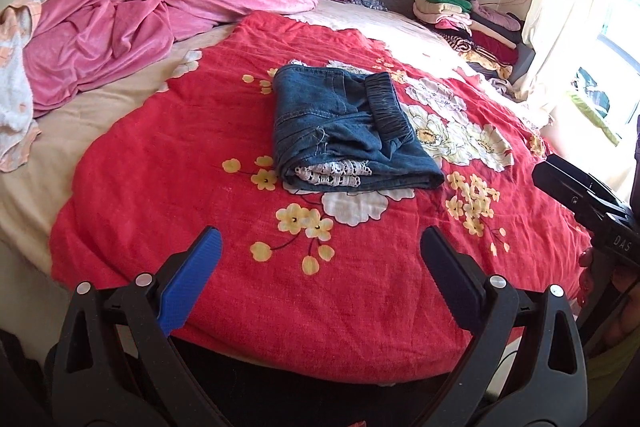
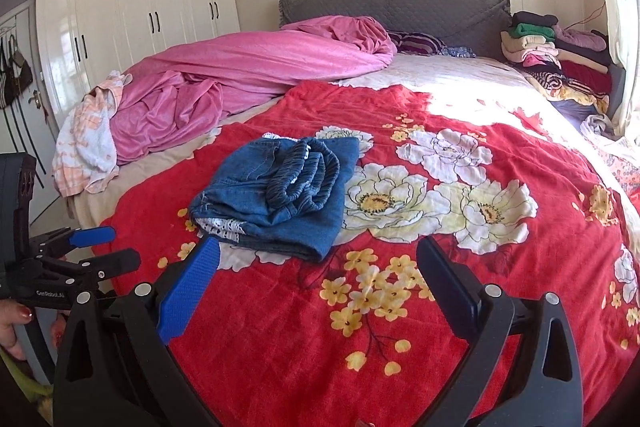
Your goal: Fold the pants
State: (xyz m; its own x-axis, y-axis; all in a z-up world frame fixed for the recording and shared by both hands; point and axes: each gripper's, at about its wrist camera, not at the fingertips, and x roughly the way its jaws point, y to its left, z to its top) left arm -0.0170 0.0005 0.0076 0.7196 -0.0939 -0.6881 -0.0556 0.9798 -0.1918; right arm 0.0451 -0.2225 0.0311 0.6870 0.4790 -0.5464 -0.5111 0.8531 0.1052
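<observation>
A pair of blue denim pants [image 1: 348, 131] [image 2: 280, 195] lies folded into a compact bundle on the red floral blanket [image 1: 240, 307] [image 2: 460, 327], its elastic waistband on top and white lace trim at the near edge. My left gripper [image 1: 320, 247] hovers open over the blanket, well short of the bundle, with nothing between its fingers. My right gripper [image 2: 318, 259] is open too, close to the bundle's near edge but apart from it. The right gripper's body [image 1: 588, 203] shows at the right edge of the left wrist view. The left gripper [image 2: 80, 251] shows at the left edge of the right wrist view.
A crumpled pink blanket [image 1: 140, 23] [image 2: 224, 79] fills the bed's far left. Stacked folded clothes [image 1: 472, 23] [image 2: 560, 63] sit at the far right by the grey headboard [image 2: 400, 11]. White wardrobes [image 2: 132, 7] stand to the left. A hand [image 2: 12, 327] holds the left gripper's handle.
</observation>
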